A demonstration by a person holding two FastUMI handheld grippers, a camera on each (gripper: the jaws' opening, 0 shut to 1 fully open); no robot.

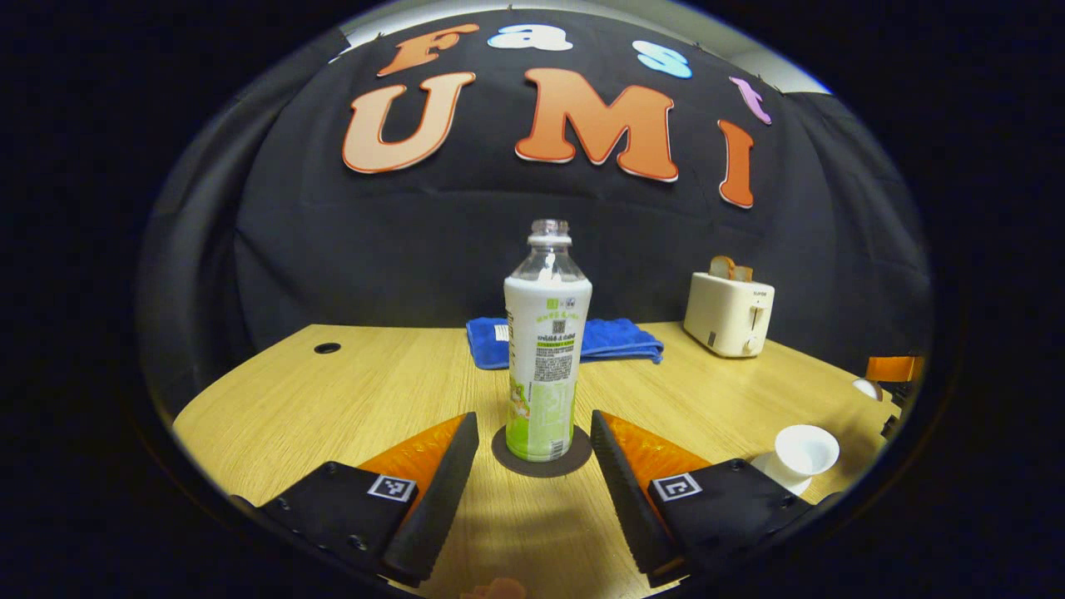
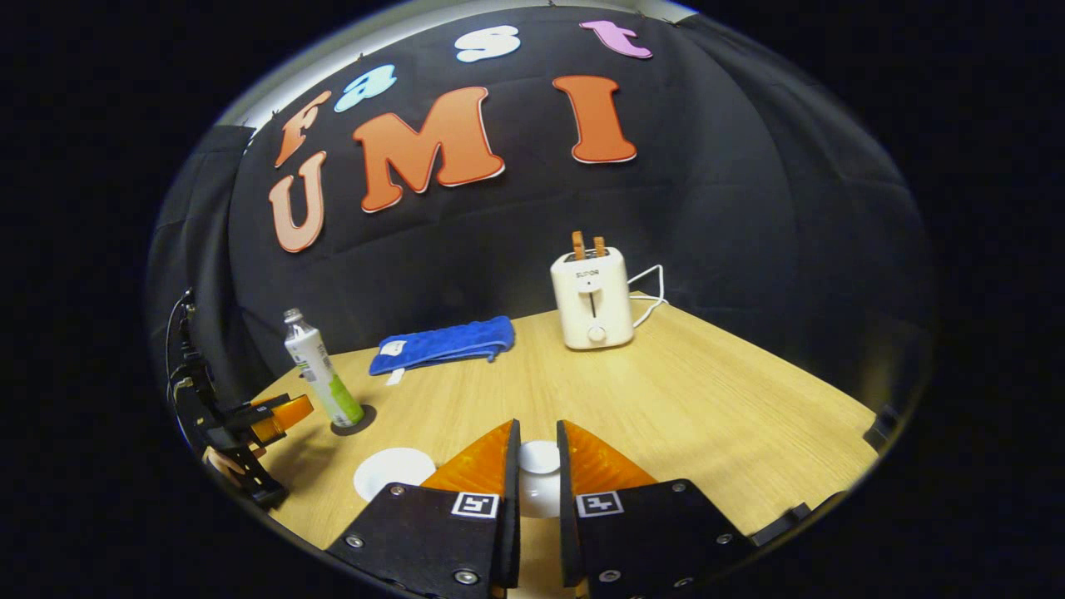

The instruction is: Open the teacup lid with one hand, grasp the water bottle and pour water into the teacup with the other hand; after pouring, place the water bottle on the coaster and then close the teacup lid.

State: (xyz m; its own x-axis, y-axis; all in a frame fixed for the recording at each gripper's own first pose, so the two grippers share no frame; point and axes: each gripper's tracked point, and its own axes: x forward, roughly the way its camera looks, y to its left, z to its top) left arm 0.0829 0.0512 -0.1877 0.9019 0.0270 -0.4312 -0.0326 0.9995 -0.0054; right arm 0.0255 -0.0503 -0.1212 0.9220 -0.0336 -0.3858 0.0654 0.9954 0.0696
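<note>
On the light wooden tabletop, a folded blue cloth lies far back, left of a cream two-slot toaster holding toast.

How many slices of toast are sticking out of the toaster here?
2. Both stand side by side in the toaster's top slots at the back of the table: one slice toward the bottle's side, the other slice beside it.

Wood-grain table, clear plastic bottle

The blue cloth looked soft and quilted — the toaster smooth, glossy plastic; the coaster matt.
</note>
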